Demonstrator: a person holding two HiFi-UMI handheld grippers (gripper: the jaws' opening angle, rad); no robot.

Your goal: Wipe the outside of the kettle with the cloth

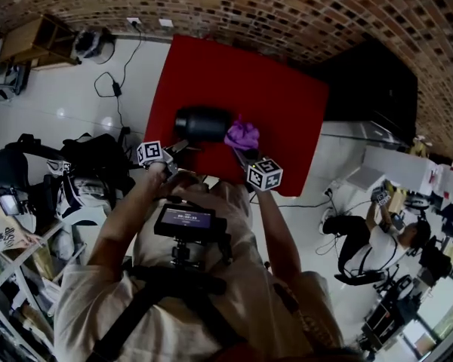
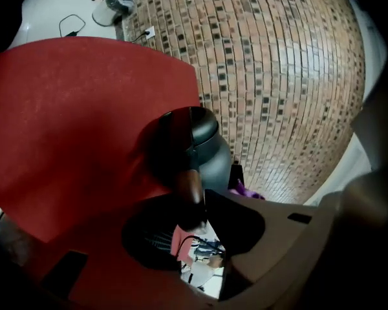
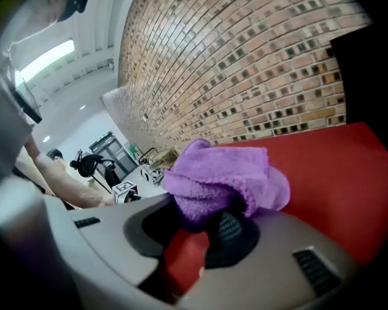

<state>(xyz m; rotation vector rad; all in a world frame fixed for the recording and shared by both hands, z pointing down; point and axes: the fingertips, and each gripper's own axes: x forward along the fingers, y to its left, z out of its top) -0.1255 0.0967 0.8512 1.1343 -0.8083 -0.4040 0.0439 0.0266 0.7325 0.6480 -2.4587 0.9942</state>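
A small screen (image 1: 185, 221) sits strapped at the person's chest, nearest of all and well short of the kettle. Just past it both forearms reach out toward the kettle, each hand carrying tongs with a marker cube.

The left tongs (image 1: 177, 148) (image 2: 193, 221) come in at the kettle's near side and are clamped on its brownish handle (image 2: 189, 186), which sticks out toward the person. The right tongs (image 1: 240, 151) (image 3: 210, 228) sit just right of the kettle, closed on a bunched purple cloth (image 1: 242, 134) (image 3: 223, 179) that bulges out above the jaws.

The kettle (image 1: 204, 123) (image 2: 204, 147), dark and rounded, rests on the red bench (image 1: 287, 119), near its front left part. The cloth is right up against the kettle's right flank; I cannot tell if they touch.

Beyond the kettle the red top runs on to a brick wall (image 1: 287, 13). Far off to the kettle's right, another person (image 1: 370, 240) crouches on the pale floor.
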